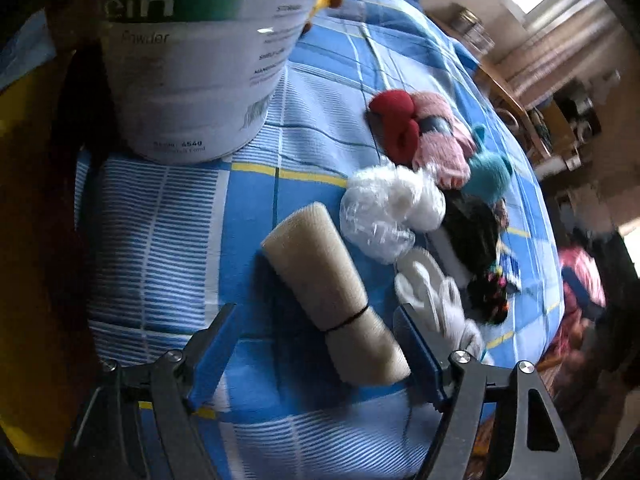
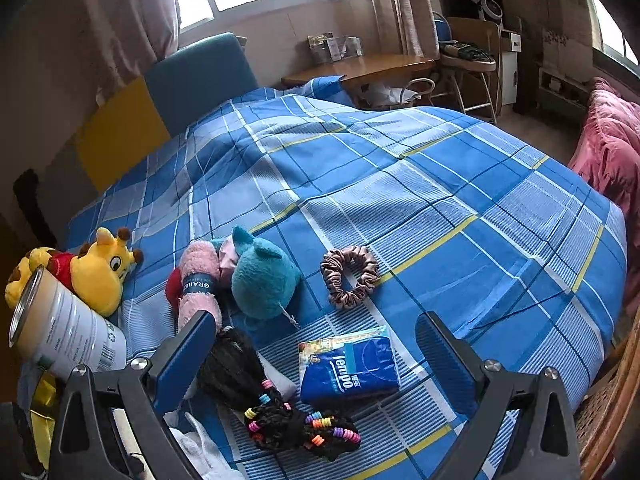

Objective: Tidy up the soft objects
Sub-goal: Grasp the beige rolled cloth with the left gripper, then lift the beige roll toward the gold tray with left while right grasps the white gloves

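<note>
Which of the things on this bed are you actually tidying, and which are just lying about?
For the job (soft things):
- cream rolled mat
- giraffe plush
- teal plush
- pink rolled towel
- scrunchie
- white gloves

Probably just lying about:
- powder tin
- tissue pack
- wooden desk
- pink quilt

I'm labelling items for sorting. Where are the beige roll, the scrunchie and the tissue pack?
beige roll (image 1: 320, 276): left wrist view, upper body.
scrunchie (image 2: 337, 264): right wrist view, left side of its ring.
tissue pack (image 2: 356, 376): right wrist view, blue front.
</note>
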`<state>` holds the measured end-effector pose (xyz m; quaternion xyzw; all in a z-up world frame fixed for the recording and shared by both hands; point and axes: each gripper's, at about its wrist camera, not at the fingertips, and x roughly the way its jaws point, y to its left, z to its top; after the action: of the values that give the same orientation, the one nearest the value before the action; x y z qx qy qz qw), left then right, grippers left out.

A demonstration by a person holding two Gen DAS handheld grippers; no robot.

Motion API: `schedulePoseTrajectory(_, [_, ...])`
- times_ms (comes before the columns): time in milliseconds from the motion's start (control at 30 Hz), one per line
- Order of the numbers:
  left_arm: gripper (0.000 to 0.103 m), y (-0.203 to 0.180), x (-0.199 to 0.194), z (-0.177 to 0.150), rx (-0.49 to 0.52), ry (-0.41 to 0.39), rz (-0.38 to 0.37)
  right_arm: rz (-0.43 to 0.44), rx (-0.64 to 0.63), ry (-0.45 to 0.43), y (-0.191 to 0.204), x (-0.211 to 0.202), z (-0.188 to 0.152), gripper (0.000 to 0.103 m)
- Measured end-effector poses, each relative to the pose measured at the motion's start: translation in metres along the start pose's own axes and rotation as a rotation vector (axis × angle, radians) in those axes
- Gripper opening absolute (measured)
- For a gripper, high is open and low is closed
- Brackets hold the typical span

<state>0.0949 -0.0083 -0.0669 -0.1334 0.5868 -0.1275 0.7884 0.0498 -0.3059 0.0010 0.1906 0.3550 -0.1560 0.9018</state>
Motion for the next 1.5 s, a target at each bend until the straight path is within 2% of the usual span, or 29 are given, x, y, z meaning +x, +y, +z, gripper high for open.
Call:
schedulePoseTrajectory(100, [0.072,-0.012,0.010,0.004,0.001,0.008,0.027,0.002,0.005,0.008,-0.001,0.001,0.000,0.102])
schedulePoseTrajectory(200, [0.055,-0.016,0.024,0.003,-0.003,0.051,0.066,0.010,0.004,0.009,-0.001,0.001,-0.001,0.102])
schedulePoseTrajectory(333, [0.037,-0.015,0.016,-0.004,0.074,-0.003,0.051,0.072,0.018,0.021,-0.002,0.003,0.000,0.101])
schedulePoseTrajectory(500, [0.034,-0.008,0.007,-0.023,0.180,-0.075,0.075,0.236,-0.022,0.119,0.012,0.013,-0.005,0.092])
schedulePoseTrajectory(533, [0.033,-0.003,0.009,-0.025,0.186,-0.070,0.096,0.264,-0.050,0.150,0.019,0.016,-0.008,0.090])
schedulePoseTrajectory(633, [0.030,0.004,0.007,-0.029,0.168,-0.085,0.075,0.325,-0.121,0.243,0.038,0.024,-0.018,0.078])
schedulePoseTrajectory(667, [0.030,0.006,0.005,-0.030,0.164,-0.088,0.068,0.364,-0.148,0.301,0.046,0.029,-0.024,0.074])
schedulePoseTrajectory(733, [0.030,0.006,0.004,-0.030,0.169,-0.094,0.066,0.393,-0.201,0.383,0.058,0.033,-0.034,0.073])
schedulePoseTrajectory(833, [0.030,0.008,0.002,-0.037,0.179,-0.100,0.063,0.370,-0.332,0.439,0.078,0.031,-0.050,0.073])
schedulePoseTrajectory(967, [0.030,0.006,0.006,-0.032,0.175,-0.097,0.049,0.265,-0.442,0.496,0.089,0.032,-0.069,0.073])
schedulePoseTrajectory(1033, [0.026,0.006,0.000,-0.035,0.194,-0.109,0.052,0.234,-0.480,0.530,0.093,0.035,-0.076,0.073])
schedulePoseTrajectory(1100, [0.024,0.000,-0.005,-0.039,0.231,-0.135,0.051,0.153,-0.526,0.558,0.099,0.042,-0.085,0.063])
schedulePoseTrajectory(1133, [0.023,-0.002,-0.009,-0.043,0.251,-0.150,0.055,0.109,-0.538,0.577,0.101,0.048,-0.089,0.042])
schedulePoseTrajectory(1200, [0.023,-0.001,-0.016,-0.048,0.263,-0.165,0.054,0.075,-0.534,0.606,0.103,0.059,-0.097,0.041])
schedulePoseTrajectory(1333, [0.021,0.001,-0.024,-0.056,0.278,-0.184,0.054,0.038,-0.584,0.570,0.115,0.056,-0.107,0.040])
schedulePoseTrajectory(1500, [0.020,0.006,-0.031,-0.067,0.282,-0.196,0.045,0.045,-0.565,0.582,0.119,0.059,-0.116,0.041])
